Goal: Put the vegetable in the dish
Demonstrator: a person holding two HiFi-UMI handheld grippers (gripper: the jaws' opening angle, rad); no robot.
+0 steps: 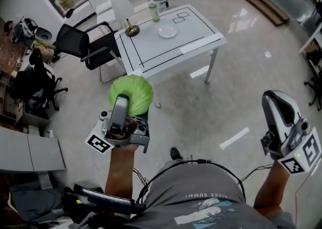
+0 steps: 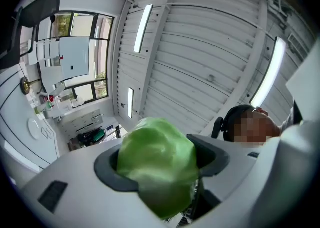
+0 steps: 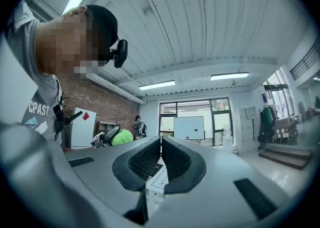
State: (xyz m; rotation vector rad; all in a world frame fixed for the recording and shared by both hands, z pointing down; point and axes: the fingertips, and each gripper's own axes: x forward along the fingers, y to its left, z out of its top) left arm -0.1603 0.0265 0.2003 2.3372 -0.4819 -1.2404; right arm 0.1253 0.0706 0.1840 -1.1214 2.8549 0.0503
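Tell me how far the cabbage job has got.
Done: the cabbage is picked up, clamped in the left gripper. In hand: the carry, with the person standing well short of the white table. Left: reach the table and set the cabbage in the white dish, which looks empty. The right gripper is shut on nothing.
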